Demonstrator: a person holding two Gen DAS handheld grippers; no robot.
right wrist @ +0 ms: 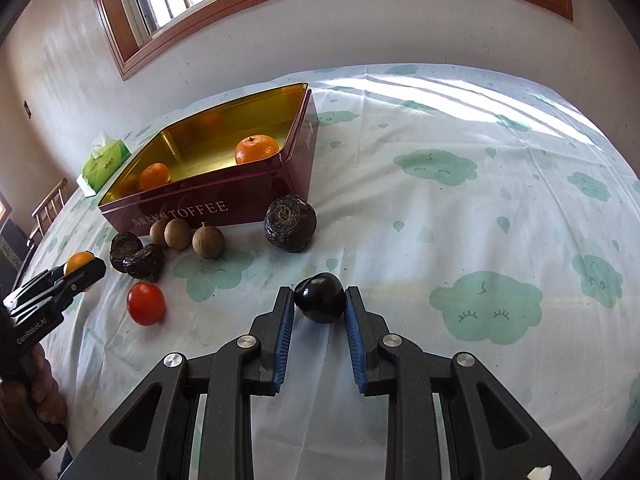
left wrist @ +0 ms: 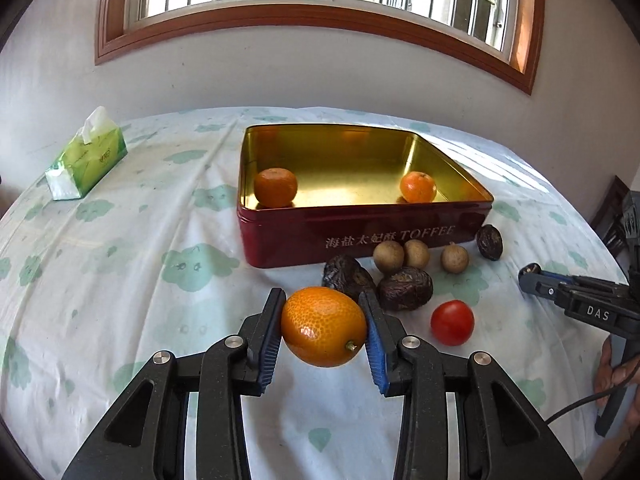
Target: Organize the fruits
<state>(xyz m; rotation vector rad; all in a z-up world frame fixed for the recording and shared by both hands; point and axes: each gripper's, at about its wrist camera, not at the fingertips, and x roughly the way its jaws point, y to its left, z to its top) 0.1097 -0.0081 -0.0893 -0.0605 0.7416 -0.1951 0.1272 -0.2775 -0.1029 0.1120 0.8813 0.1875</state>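
While both grippers sit low over the cloud-print tablecloth (right wrist: 460, 208), each one already has fruit in it. The left gripper (left wrist: 324, 330) has its blue pads squeezed onto the two sides of a kumquat (left wrist: 323, 326), stem end facing the camera, and it looks lifted just clear of the cloth. The right gripper (right wrist: 319, 304) is pinching a small shiny dark fruit (right wrist: 320, 297), maybe a plum, can't say for sure, right at its fingertips.

Behind them is the red TOFFEE tin (left wrist: 360, 236), lid off, gold inside, with two mandarins in it: one (left wrist: 276, 187) in the near left corner, the other (left wrist: 418, 187) toward the near right corner, well apart.

Loose stuff on the cloth in front of the tin: three longans (left wrist: 416, 255) in a rough row, three dark wrinkly fruits (left wrist: 404, 288) (two nearly touching just behind the kumquat, one off by the tin's right corner), and a cherry tomato (left wrist: 452, 322) closest to the camera.

A green tissue pack (left wrist: 86, 156) sits far left.
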